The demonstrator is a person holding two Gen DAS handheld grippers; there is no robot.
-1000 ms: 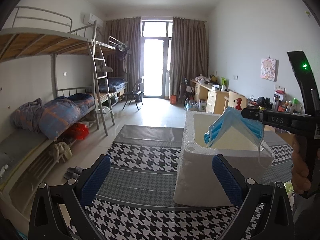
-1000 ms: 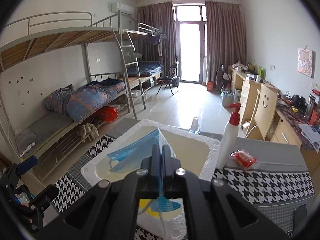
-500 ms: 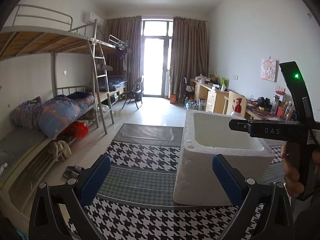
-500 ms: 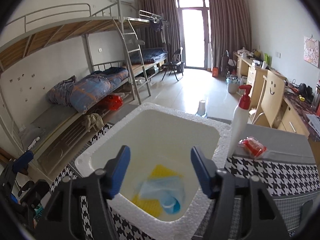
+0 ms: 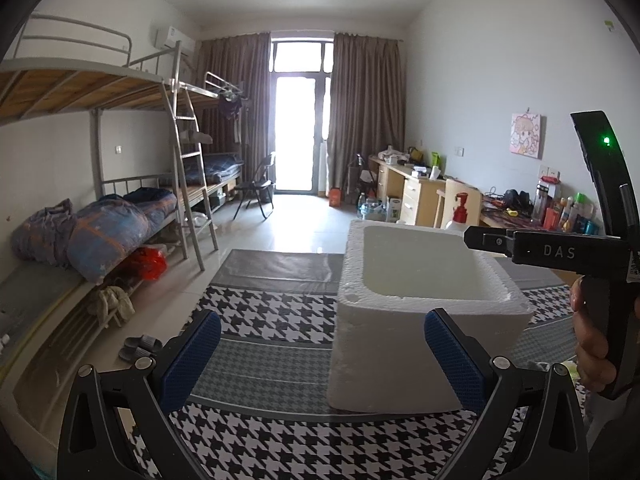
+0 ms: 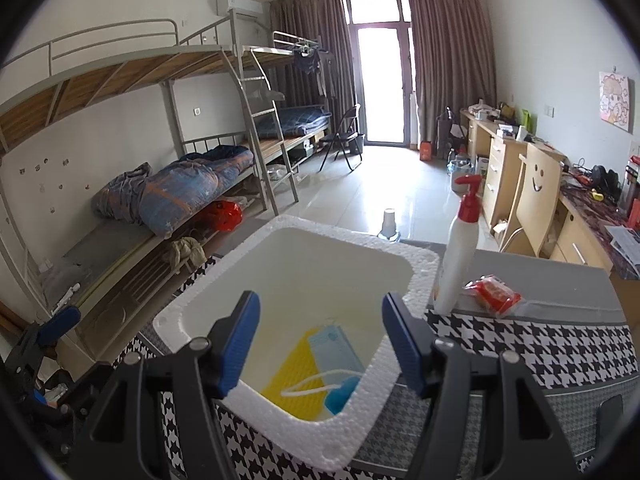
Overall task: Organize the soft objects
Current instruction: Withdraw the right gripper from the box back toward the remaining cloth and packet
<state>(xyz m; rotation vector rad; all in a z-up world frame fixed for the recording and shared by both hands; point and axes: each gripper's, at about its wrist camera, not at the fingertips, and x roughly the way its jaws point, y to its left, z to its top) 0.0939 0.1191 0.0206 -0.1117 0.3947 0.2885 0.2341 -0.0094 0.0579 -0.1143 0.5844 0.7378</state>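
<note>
Mask (image 6: 334, 346) dropped into foam box (image 6: 420, 276); spray bottle (image 6: 458, 256) beside it.

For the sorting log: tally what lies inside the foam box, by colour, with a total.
Inside the white foam box, seen from the right wrist:
Blue face mask: 1
Yellow textured cloth: 1
Bright blue soft item, kind unclear: 1
Total: 3
</note>
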